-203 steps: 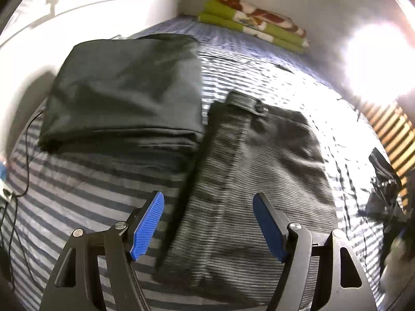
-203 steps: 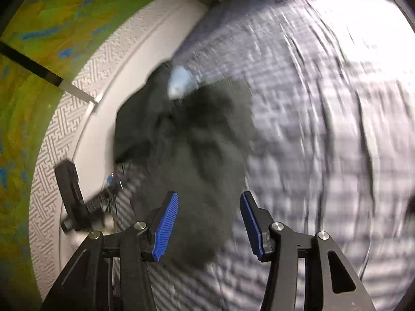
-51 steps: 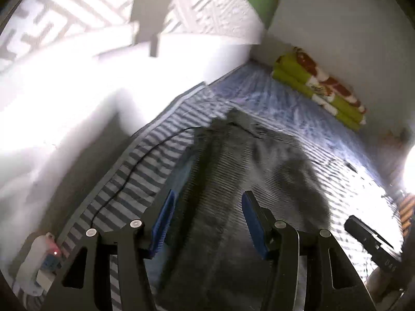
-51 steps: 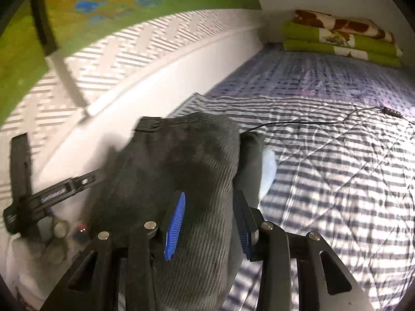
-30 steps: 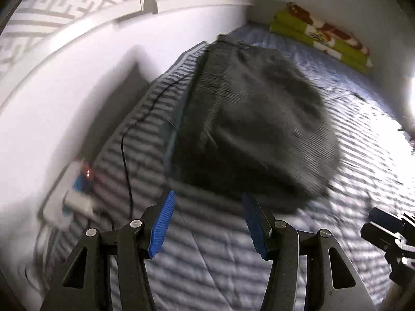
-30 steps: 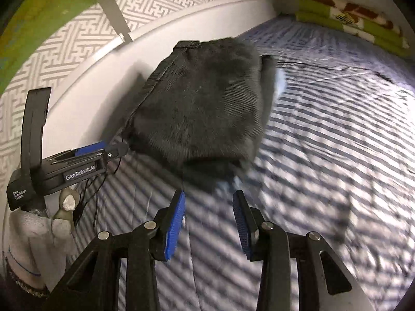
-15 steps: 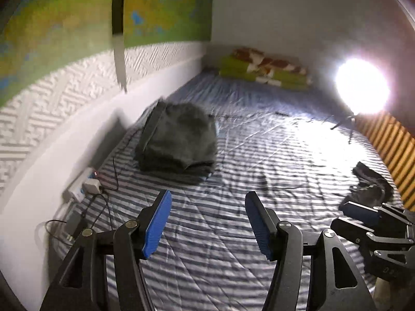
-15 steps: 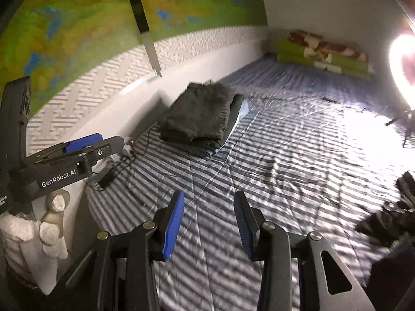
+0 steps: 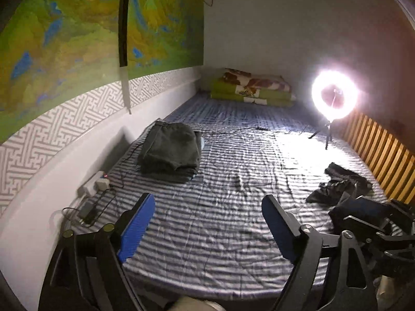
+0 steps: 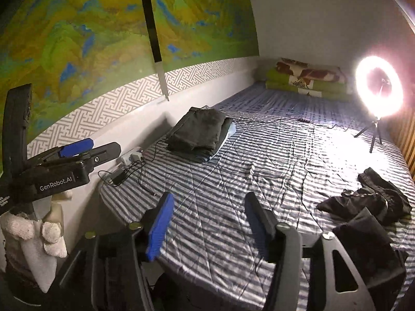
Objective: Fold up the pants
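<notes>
A stack of folded dark grey pants (image 9: 171, 153) (image 10: 199, 132) lies on the striped bed by the left wall, far ahead of both grippers. A crumpled black pair (image 9: 342, 184) (image 10: 373, 199) lies at the right side of the bed. My left gripper (image 9: 207, 197) hangs over the near end of the bed; its jaws are opening with nothing between them. My right gripper (image 10: 209, 195) is also opening and holds nothing. A white-gloved hand (image 10: 33, 230) holds the left gripper at the left edge of the right wrist view.
The bed (image 9: 233, 233) has a blue-and-white striped sheet. A power strip with cables (image 9: 94, 185) (image 10: 129, 158) lies by the wall. A lit ring light on a tripod (image 9: 334, 98) stands at the far right, folded green blankets (image 9: 254, 90) at the far end, and a wooden slatted rail (image 9: 384, 150) along the right.
Both grippers have drawn back and up from the folded stack, which now looks small and far. Both pairs of jaws stand wider apart than before.
</notes>
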Action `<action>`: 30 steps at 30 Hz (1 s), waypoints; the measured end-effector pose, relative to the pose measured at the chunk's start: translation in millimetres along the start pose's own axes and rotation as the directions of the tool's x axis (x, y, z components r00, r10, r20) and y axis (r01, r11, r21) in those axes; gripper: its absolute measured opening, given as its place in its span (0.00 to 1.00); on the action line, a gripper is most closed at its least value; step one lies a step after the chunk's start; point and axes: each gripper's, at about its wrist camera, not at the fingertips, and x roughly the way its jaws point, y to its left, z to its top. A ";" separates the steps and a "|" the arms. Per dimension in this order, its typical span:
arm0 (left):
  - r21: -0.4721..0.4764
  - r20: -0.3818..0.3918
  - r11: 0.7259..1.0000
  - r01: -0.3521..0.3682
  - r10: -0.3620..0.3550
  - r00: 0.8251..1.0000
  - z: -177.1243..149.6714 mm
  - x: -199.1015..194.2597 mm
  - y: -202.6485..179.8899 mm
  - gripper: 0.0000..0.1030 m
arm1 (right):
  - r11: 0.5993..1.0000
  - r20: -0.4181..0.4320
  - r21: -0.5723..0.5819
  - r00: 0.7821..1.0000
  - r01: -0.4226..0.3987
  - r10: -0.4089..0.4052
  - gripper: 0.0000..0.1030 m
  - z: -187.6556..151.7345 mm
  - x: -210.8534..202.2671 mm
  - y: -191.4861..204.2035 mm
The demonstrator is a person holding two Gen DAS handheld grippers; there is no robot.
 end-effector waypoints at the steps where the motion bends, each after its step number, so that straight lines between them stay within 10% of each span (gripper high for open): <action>1: 0.001 -0.001 1.000 -0.011 0.011 1.000 -4.7 -4.0 -0.4 0.90 | 1.000 0.004 -0.002 1.000 0.003 -0.003 0.62 -6.1 -4.4 1.4; 13: -0.018 -0.081 1.000 -0.008 0.006 0.997 -45.5 -5.9 -0.6 0.97 | 0.992 -0.013 0.082 0.996 0.093 -0.092 0.74 -58.7 -15.2 -17.2; 30: -0.039 -0.138 0.999 0.021 -0.026 0.990 -44.8 43.3 18.1 0.98 | 0.985 -0.017 0.073 0.987 0.158 -0.157 0.74 -49.1 3.0 -4.9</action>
